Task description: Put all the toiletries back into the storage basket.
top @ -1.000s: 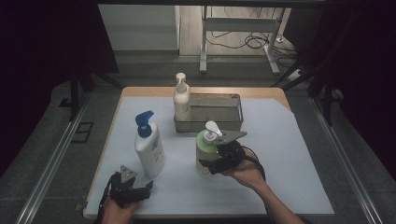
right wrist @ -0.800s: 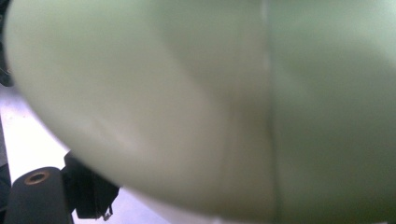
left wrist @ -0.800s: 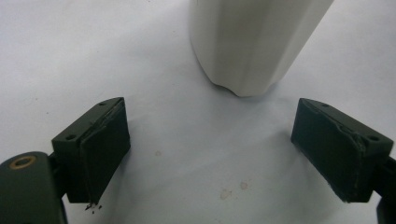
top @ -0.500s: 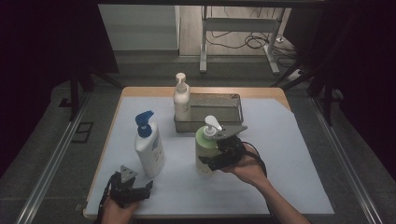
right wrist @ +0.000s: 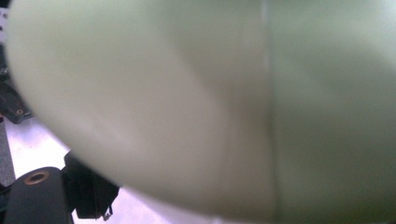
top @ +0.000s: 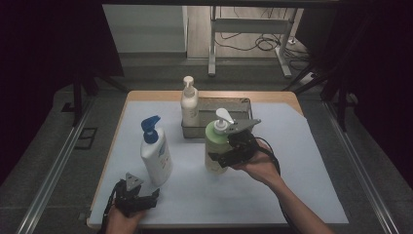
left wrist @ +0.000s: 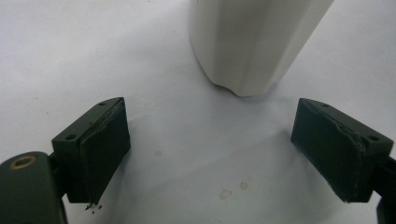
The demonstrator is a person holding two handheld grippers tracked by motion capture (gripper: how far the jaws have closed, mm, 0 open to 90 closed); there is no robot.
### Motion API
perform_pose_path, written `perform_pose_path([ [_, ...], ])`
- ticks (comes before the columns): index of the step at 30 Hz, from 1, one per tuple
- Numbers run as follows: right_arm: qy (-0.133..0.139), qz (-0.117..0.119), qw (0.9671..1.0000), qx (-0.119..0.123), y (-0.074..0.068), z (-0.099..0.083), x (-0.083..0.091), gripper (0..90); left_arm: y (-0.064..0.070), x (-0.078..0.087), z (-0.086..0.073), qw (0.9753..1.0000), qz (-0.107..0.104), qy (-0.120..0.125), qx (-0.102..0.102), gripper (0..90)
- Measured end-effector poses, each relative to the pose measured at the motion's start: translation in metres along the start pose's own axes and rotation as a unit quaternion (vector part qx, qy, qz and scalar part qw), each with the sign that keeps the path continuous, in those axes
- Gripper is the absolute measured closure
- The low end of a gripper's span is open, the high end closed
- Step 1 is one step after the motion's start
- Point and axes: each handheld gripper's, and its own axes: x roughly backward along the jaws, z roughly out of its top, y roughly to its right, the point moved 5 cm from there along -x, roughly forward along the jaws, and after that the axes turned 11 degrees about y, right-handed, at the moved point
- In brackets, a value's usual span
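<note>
My right gripper is clamped on the green pump bottle at frame centre — smooth, rounded, likely slippery plastic, so I'd grip mid-body. Left gripper gapes wide, empty.

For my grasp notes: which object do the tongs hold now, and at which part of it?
The right tongs grip the green pump bottle around its body, below the pump. The left tongs are open and hold nothing.

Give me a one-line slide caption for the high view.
Right hand-held gripper grips the green pump bottle in front of the metal tray; left hand-held gripper waits near the blue-capped white bottle.
</note>
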Motion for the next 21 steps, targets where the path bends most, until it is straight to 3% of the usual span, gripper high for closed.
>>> perform_pose_path([
  [21,0.008,-0.038,0.9992,-0.007,0.033,0.037,-0.001,11.8,0.0,0.0,0.0,1.0,0.0,0.0,0.0,11.3],
])
